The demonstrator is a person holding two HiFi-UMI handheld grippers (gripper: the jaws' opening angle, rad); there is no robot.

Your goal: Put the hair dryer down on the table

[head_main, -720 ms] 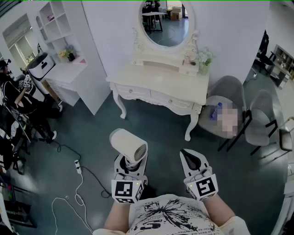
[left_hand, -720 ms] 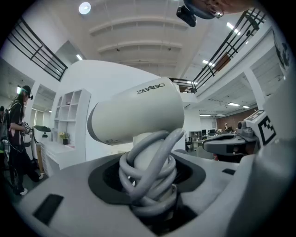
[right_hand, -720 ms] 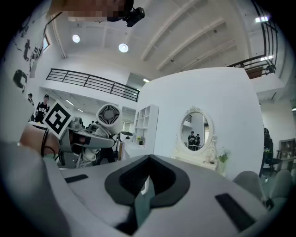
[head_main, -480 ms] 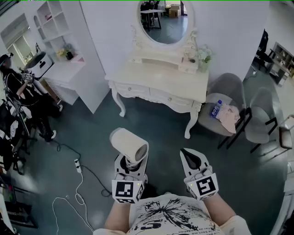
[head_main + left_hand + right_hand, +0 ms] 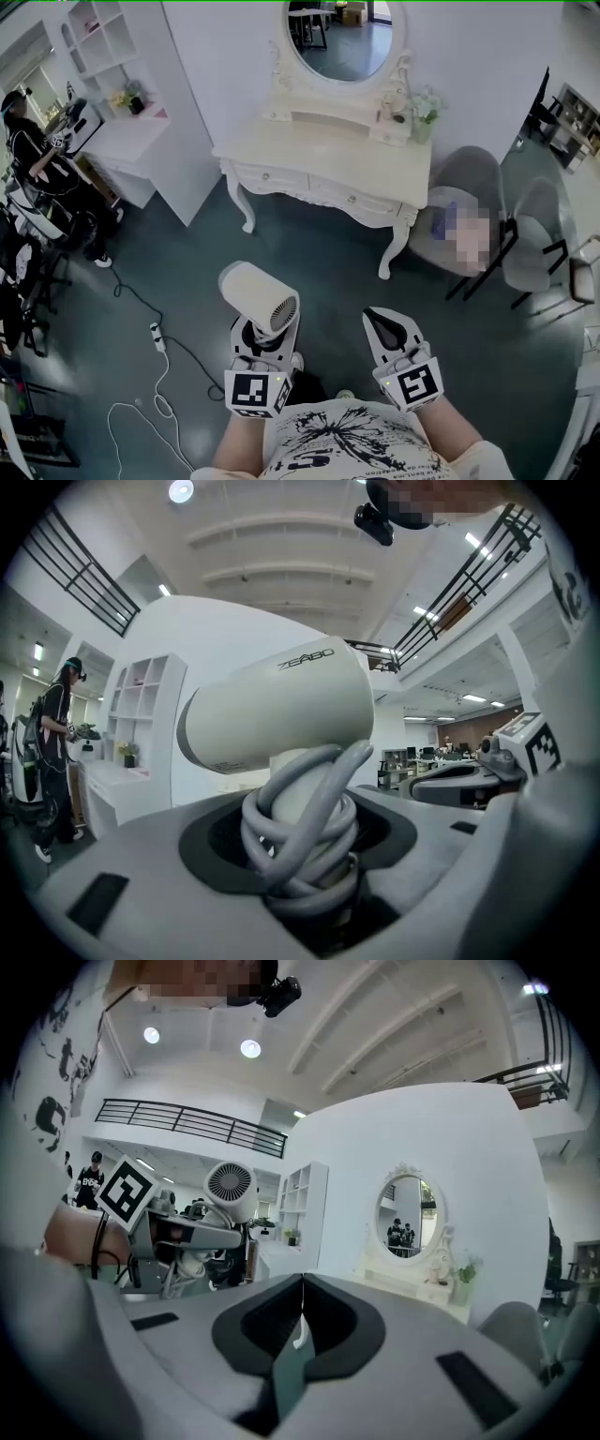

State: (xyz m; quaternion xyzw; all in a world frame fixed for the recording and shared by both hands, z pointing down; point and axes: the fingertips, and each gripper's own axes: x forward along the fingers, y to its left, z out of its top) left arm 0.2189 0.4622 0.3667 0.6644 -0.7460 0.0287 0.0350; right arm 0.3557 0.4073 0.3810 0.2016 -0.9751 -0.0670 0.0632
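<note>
A cream hair dryer (image 5: 258, 298) stands upright above the floor, its grille end towards the right. My left gripper (image 5: 262, 334) is shut on its handle, which has the grey cord wound round it (image 5: 305, 841). The dryer's barrel (image 5: 281, 714) fills the left gripper view. My right gripper (image 5: 380, 320) hangs beside it, shut with nothing in it; its pads meet (image 5: 301, 1314). The white dressing table (image 5: 328, 155) stands ahead by the wall, well beyond both grippers. The right gripper view shows the dryer (image 5: 231, 1190) at its left and the table (image 5: 412, 1288) at its right.
An oval mirror (image 5: 342, 42) and a small plant (image 5: 424, 112) are on the table's back. Two grey chairs (image 5: 464, 220) stand to its right. A white shelf unit (image 5: 122, 84) and a person (image 5: 33, 159) are at the left. A power strip with its cable (image 5: 157, 339) lies on the floor.
The view has drifted a little towards the table and both grippers sit slightly further left. The person at the left has shifted. The grip on the dryer is unchanged.
</note>
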